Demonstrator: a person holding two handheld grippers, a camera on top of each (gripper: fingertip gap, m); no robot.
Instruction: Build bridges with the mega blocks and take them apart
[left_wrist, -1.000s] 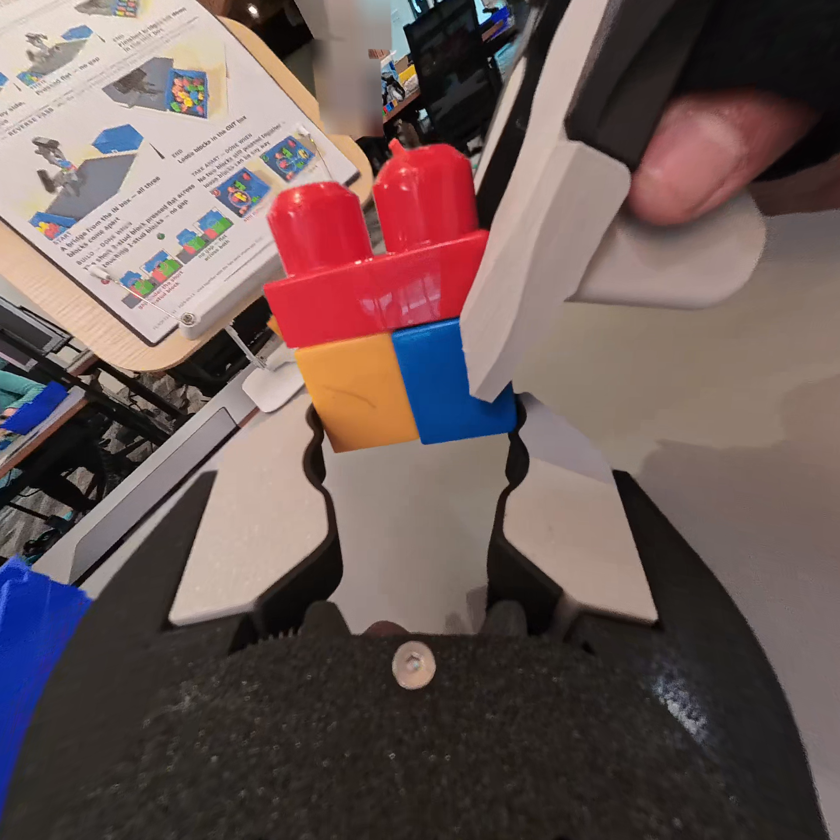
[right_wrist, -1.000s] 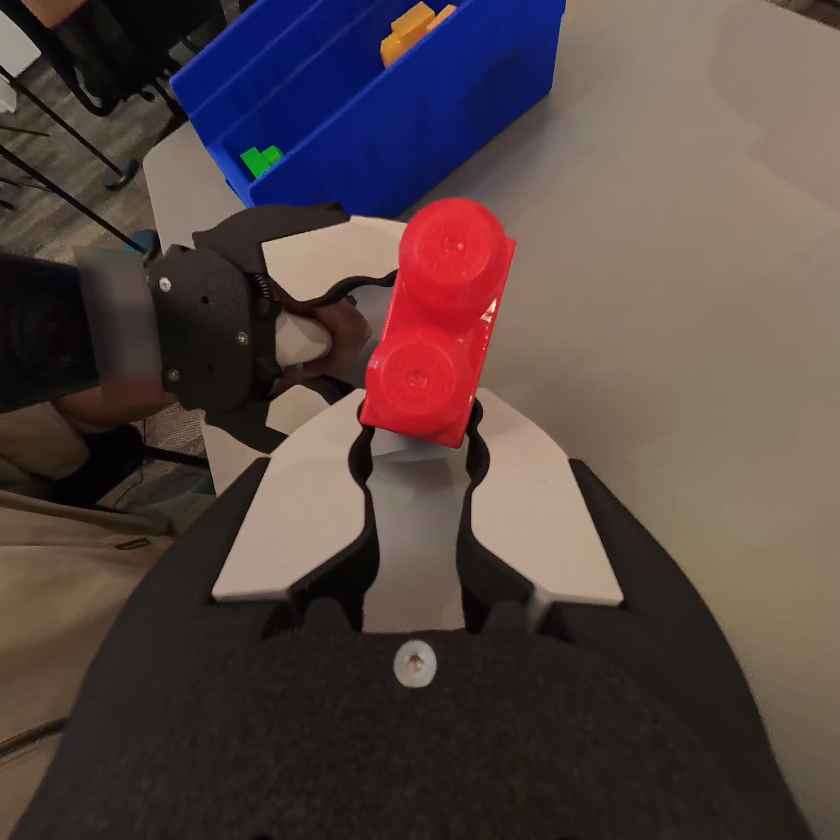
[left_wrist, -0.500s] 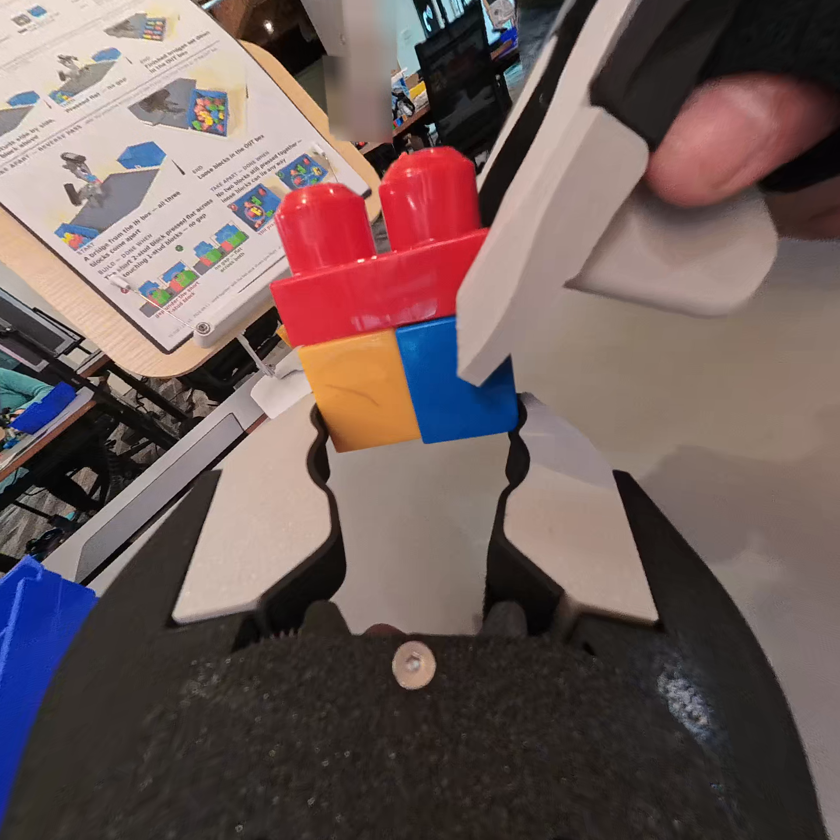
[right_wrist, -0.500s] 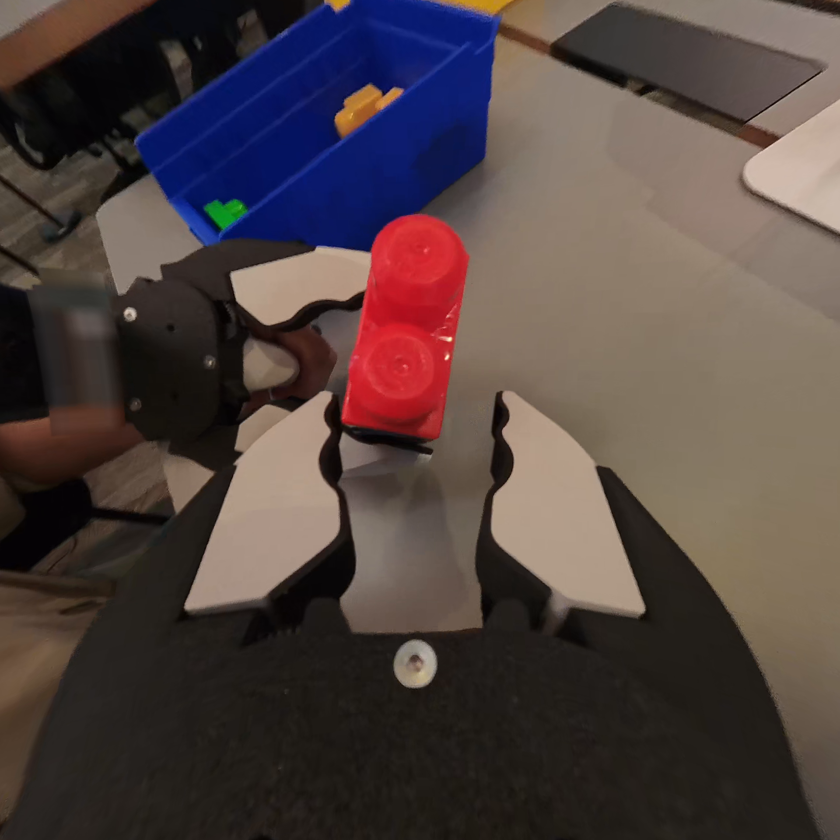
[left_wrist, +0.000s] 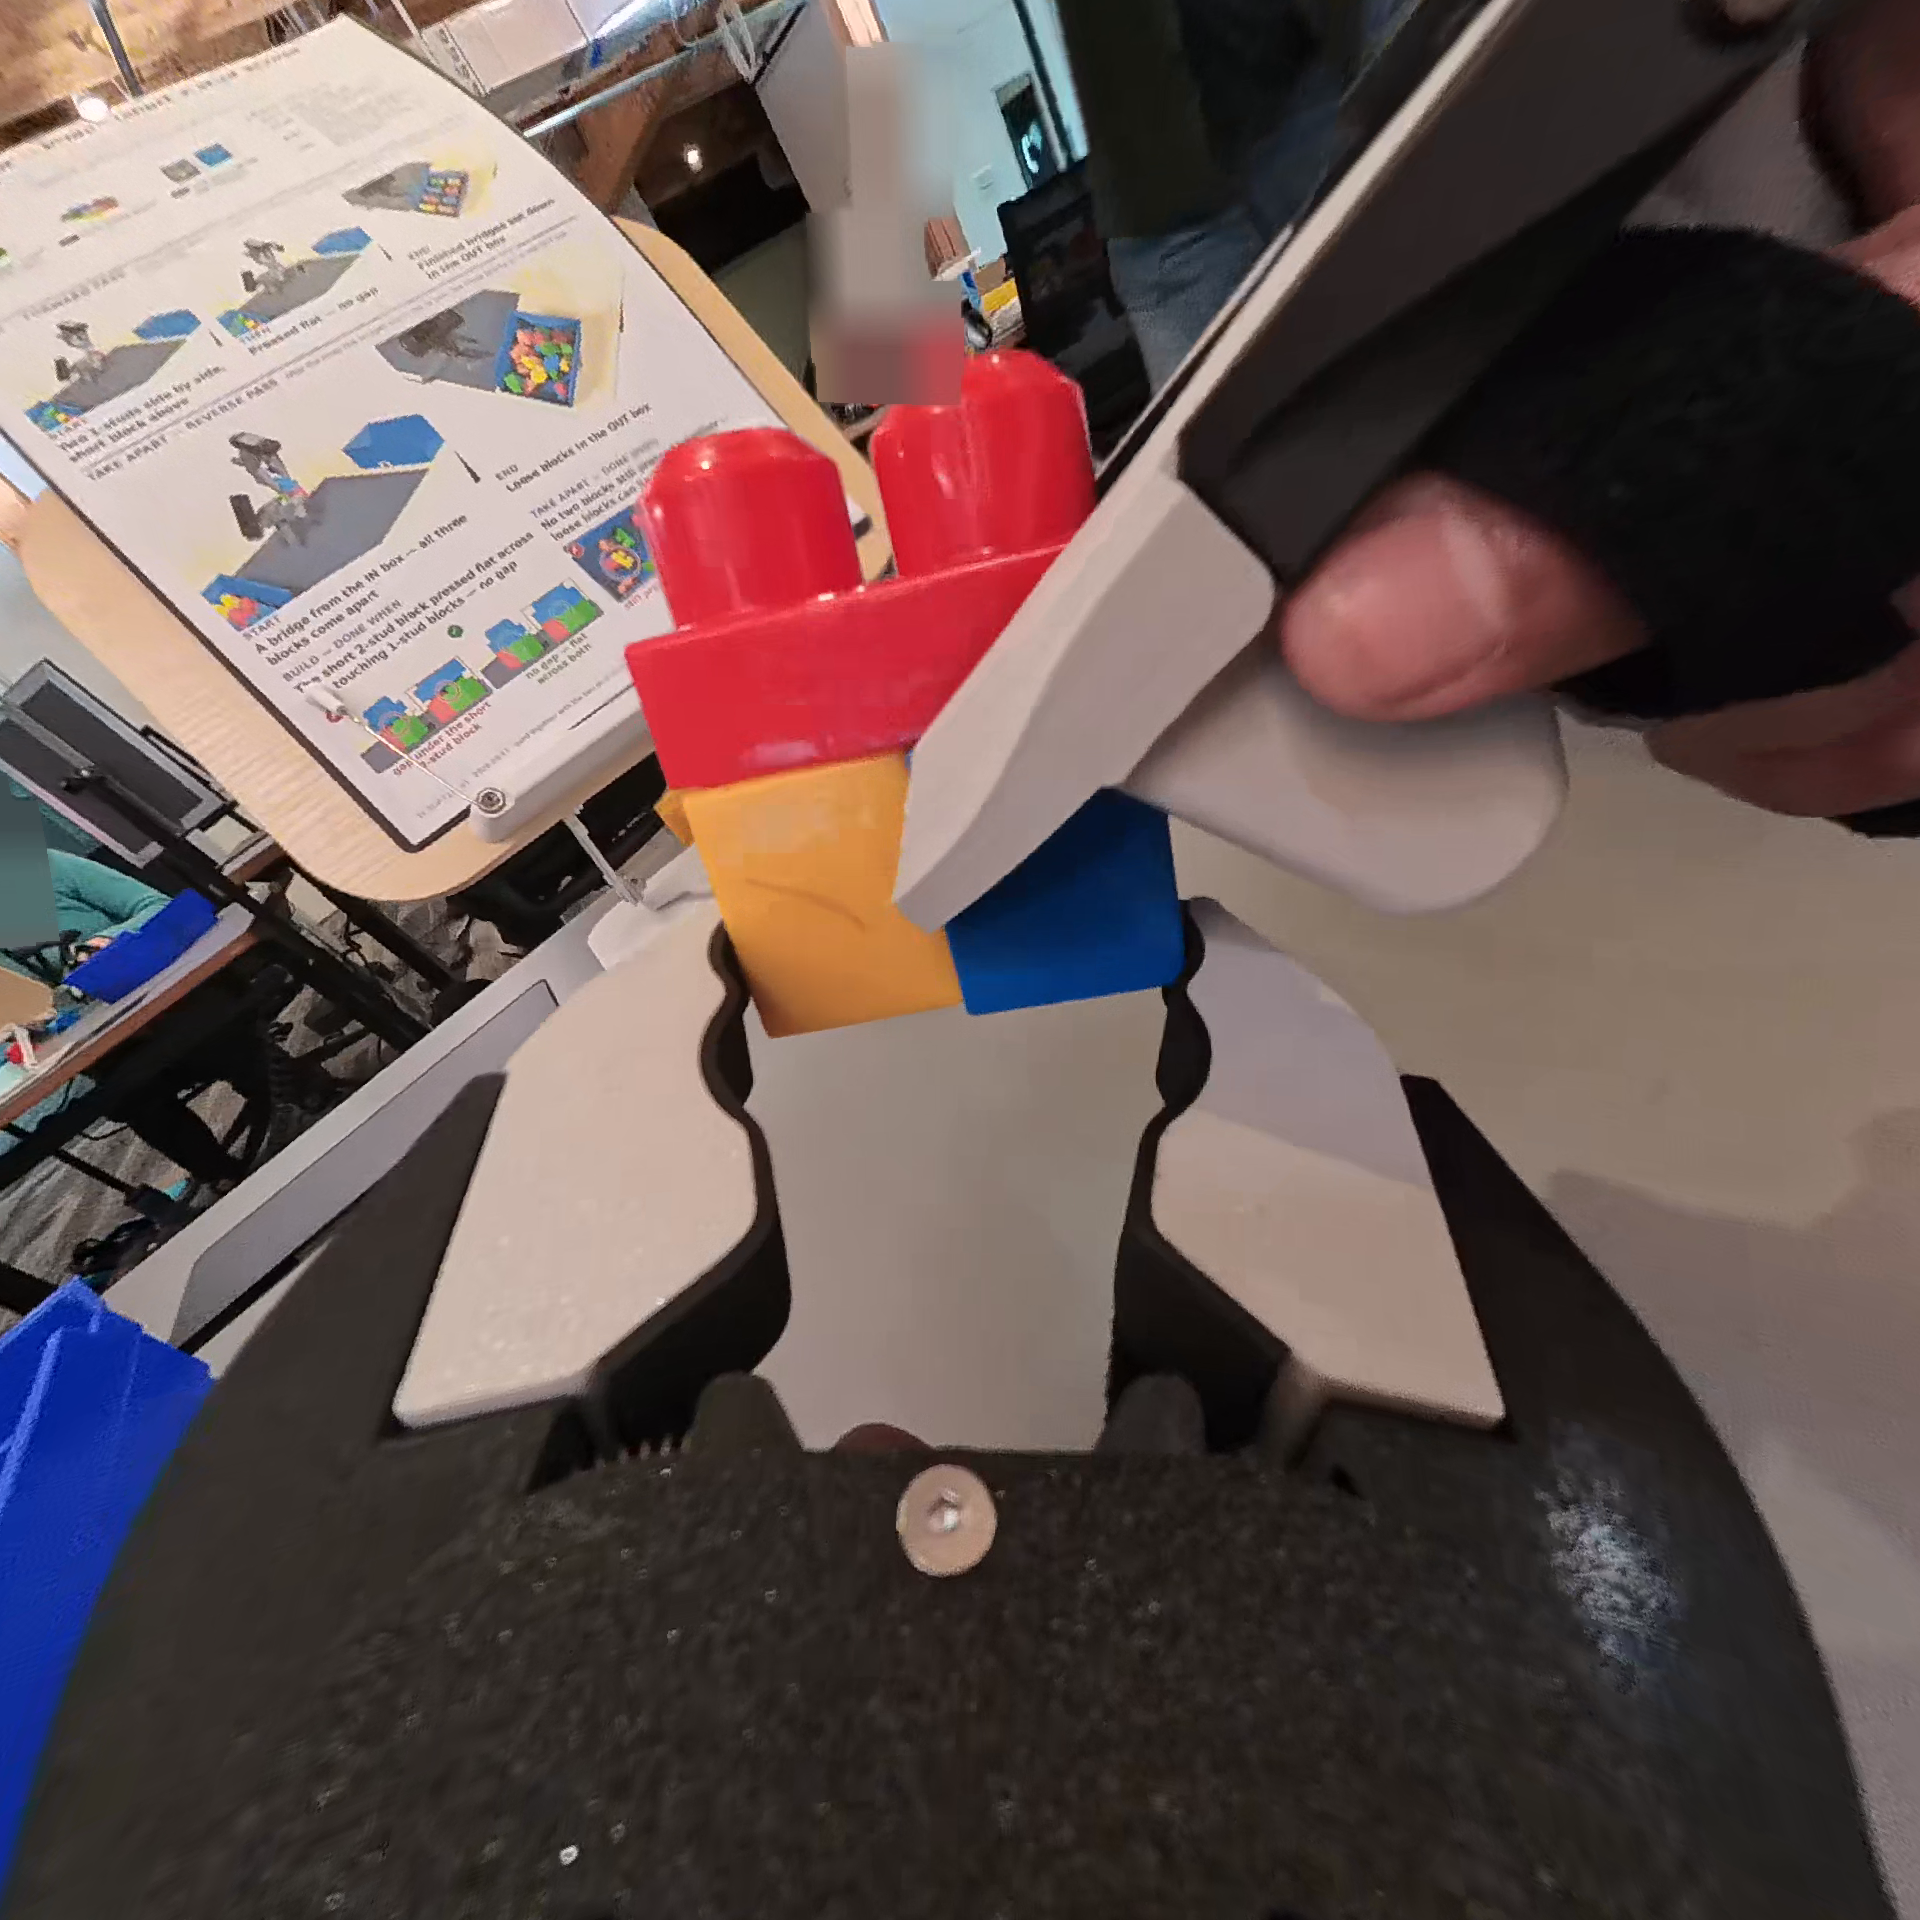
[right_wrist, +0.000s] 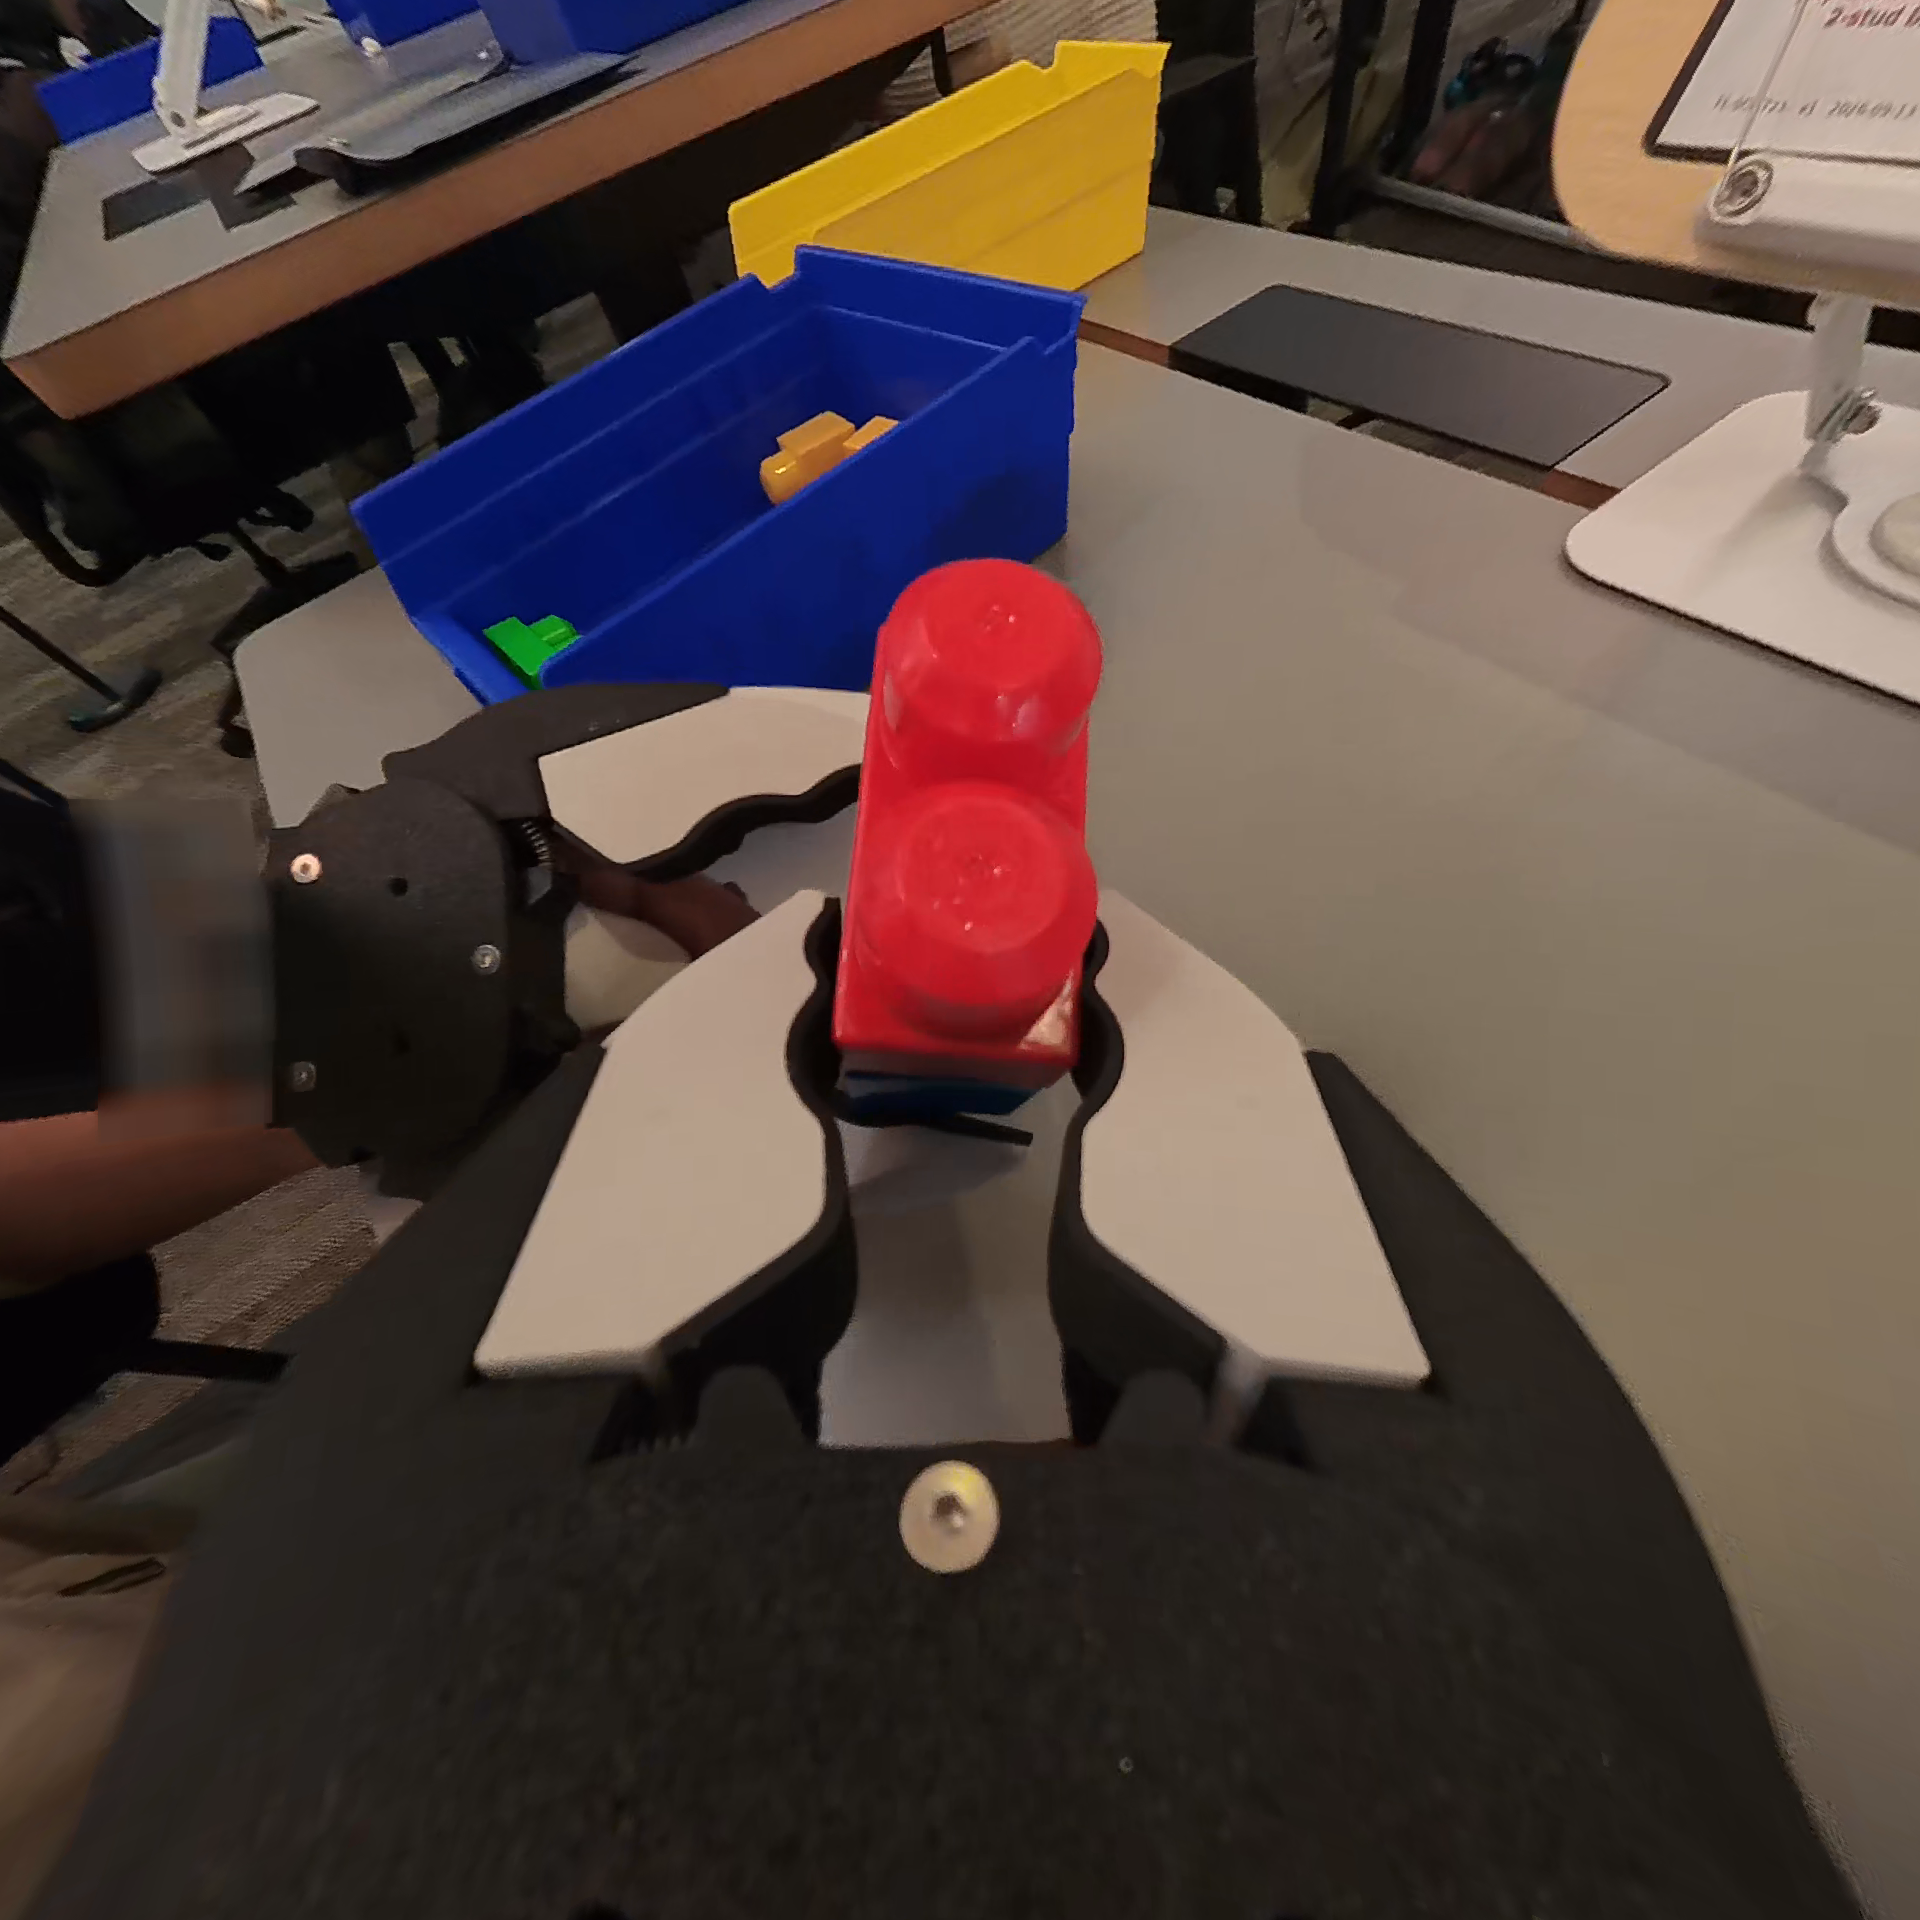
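Note:
A small bridge is held in the air: a red two-stud block (left_wrist: 831, 665) sits across a yellow block (left_wrist: 821, 894) and a blue block (left_wrist: 1070, 925). My left gripper (left_wrist: 956, 966) is shut on the yellow and blue pair from both ends. My right gripper (right_wrist: 956, 966) is shut on the red block (right_wrist: 977, 831), one finger on each long side. In the left wrist view one right finger (left_wrist: 1039, 748) lies across the red block's front face, reaching down over the blue block. In the right wrist view one left finger (right_wrist: 675, 753) shows beside the blocks.
A blue bin (right_wrist: 935, 436) on the grey table (right_wrist: 1455, 935) holds a yellow block (right_wrist: 810, 457) and a green block (right_wrist: 525, 644). A yellow bin (right_wrist: 987, 177) stands behind it. An instruction sheet on a stand (left_wrist: 343, 416) and its white base (right_wrist: 1714, 540) are at the back. My two grippers' fingertips are within a few centimetres of each other.
My right gripper opened off the red block, moved in farther over it and shut on it again. My left gripper kept its hold on the yellow and blue blocks.

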